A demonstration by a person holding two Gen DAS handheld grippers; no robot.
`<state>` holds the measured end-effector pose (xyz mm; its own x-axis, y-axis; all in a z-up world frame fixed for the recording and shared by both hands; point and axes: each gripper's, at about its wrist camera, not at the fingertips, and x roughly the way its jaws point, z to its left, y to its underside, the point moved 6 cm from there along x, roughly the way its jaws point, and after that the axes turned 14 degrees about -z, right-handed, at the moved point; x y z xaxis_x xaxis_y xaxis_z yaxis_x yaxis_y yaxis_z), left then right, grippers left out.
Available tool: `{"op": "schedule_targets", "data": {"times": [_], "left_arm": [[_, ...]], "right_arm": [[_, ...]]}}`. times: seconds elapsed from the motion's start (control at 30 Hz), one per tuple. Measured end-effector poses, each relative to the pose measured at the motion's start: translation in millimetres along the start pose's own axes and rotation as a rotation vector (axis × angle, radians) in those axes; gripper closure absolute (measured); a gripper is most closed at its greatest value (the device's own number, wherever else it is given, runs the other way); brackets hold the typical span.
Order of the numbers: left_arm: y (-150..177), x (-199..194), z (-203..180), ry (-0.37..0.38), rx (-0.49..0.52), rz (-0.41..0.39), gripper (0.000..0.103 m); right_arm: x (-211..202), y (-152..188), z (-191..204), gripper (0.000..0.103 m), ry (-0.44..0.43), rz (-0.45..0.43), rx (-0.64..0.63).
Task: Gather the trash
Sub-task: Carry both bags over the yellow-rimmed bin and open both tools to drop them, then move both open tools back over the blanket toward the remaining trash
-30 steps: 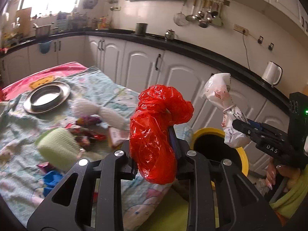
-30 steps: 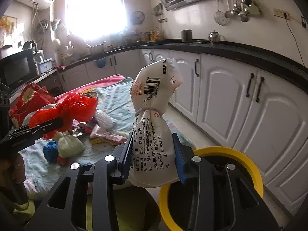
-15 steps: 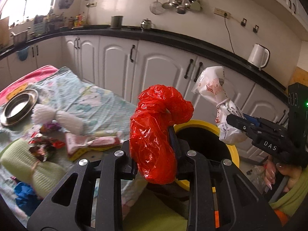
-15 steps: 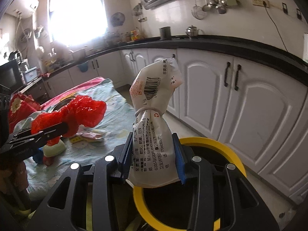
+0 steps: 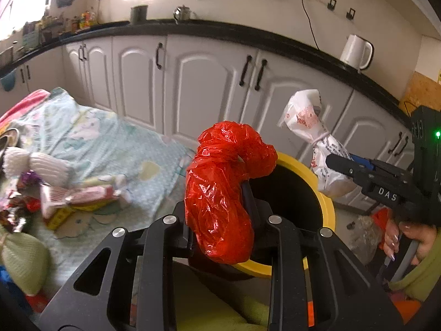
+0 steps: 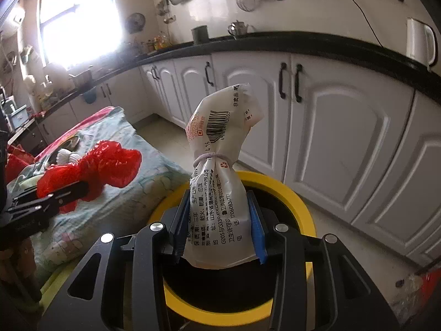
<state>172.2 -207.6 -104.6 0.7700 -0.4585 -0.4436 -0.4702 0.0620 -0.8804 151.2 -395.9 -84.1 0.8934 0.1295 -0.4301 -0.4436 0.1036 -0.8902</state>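
Your left gripper (image 5: pixel 220 218) is clamped on the red plastic bag (image 5: pixel 223 190), your right gripper (image 6: pixel 217 229) on the white printed bag (image 6: pixel 220 193) tied with a band. You carry both upright over the yellow-rimmed bin (image 6: pixel 300 207) (its mouth at twelve o'clock), so opening should drop them in. More litter lies on the blanket (image 5: pixel 110 149) at nine.

Red bag (image 5: pixel 220 190): thin crinkled plastic, glossy. White bag (image 6: pixel 220 207): smooth printed plastic film, slight sheen. Bin (image 6: pixel 300 207): matt yellow plastic rim. Bedspread (image 5: pixel 110 149): soft printed cloth. Cabinets (image 6: pixel 344 143): smooth painted fronts.
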Motion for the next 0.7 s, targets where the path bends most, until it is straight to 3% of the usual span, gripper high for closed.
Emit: {"op": "schedule_targets", "data": {"times": [0.5, 0.57, 0.63, 0.7], "left_arm": [[31.9, 37.4, -24.4, 0.049, 0.037, 0.108, 0.08], [32.4, 39.3, -24.1, 0.042, 0.032, 0.108, 0.071], [32.3, 39.9, -23.7, 0.045, 0.02, 0.105, 0.053], [31.2, 39.5, -22.0, 0.042, 0.015, 0.1, 0.043]], "right_arm": [[14.3, 29.0, -26.1, 0.063, -0.009, 0.095, 0.087], [16.4, 30.2, -28.6, 0.061, -0.002, 0.098, 0.101], [17.1, 31.7, -32.9, 0.057, 0.006, 0.099, 0.116], [16.3, 32.5, -36.7, 0.055, 0.021, 0.097, 0.121]]}}
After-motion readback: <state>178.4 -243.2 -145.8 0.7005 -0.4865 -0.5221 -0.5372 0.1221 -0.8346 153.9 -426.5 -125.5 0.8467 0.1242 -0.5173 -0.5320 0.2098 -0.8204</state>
